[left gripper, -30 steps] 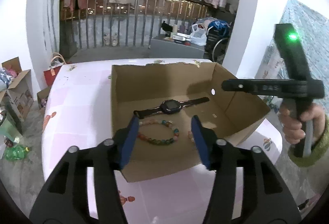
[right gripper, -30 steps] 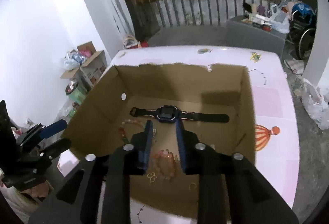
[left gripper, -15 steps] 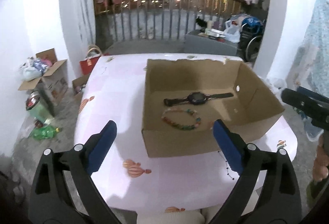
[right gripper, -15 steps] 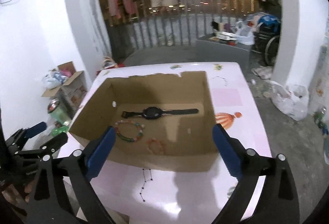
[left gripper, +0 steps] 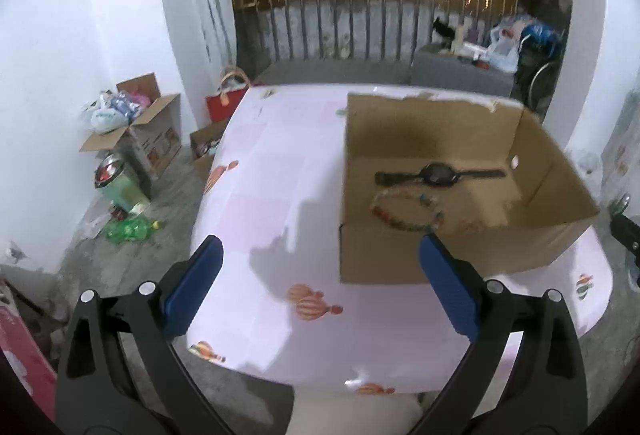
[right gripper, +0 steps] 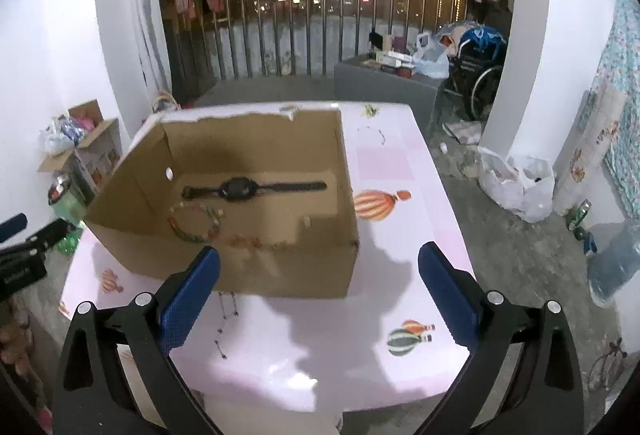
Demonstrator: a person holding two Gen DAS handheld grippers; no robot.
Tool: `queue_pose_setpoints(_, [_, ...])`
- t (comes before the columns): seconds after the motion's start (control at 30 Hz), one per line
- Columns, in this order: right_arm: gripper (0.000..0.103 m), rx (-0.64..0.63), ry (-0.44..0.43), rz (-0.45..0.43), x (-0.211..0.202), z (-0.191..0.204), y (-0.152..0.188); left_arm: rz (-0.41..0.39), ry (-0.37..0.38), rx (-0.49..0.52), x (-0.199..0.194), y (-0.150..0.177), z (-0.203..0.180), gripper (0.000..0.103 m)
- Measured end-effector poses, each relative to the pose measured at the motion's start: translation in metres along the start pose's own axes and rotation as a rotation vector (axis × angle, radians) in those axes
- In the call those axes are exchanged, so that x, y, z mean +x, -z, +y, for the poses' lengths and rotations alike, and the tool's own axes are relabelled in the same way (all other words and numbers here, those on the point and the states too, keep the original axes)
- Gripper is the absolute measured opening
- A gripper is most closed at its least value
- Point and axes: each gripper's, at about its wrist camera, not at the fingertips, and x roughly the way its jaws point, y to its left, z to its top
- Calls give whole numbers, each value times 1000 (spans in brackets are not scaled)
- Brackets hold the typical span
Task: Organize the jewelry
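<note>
Left wrist view: left gripper (left gripper: 320, 283) jaws wide apart, holding nothing, hovering over the near left part of the bench (left gripper: 276, 171), which has a pink patterned cover. Cardboard box (left gripper: 460, 259) sits open-topped on the right half of the bench, just beyond the right-hand jaw. Inside on the box floor: black watch (left gripper: 438, 174) lying flat, strap stretched left-right, toward the far wall; multicolour bead bracelet (left gripper: 406, 210) just near of it, apart from the watch; a smaller pinkish bracelet (left gripper: 466, 226) right of the bead one, blurred and partly cut off by the near wall. A bit of the other gripper shows at the right edge of the frame. Floor to the left has an open carton (left gripper: 136, 131) and a green bottle (left gripper: 132, 229). Right wrist view: right gripper (right gripper: 320, 281) jaws also wide apart, nothing between them, over the near edge of the bench (right gripper: 400, 171). Cardboard box (right gripper: 288, 267) sits left of centre, just beyond the left-hand jaw. Watch (right gripper: 240, 189) lies across the box floor, bead bracelet (right gripper: 196, 221) near-left of it, pinkish bracelet (right gripper: 244, 241) against the near wall, detail too blurred to read. Left gripper (right gripper: 24, 239) visible at the left edge, off the bench. White plastic bag (right gripper: 516, 183) on the floor right of the bench.
</note>
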Motion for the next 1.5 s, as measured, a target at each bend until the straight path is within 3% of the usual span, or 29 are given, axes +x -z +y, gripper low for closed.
queue_pose_setpoints(0.17, [97,-1,31,23,5,-9,6,26,-32,26,3,0,1,95])
queue_pose_setpoints(0.6, [97,26,38,88,17,-10,11,145,-12,-39,17,3,3,95])
queue_pose_setpoints(1.5, [97,37,52,131,25,-12,8,187,6,-5,25,-5,-15,95])
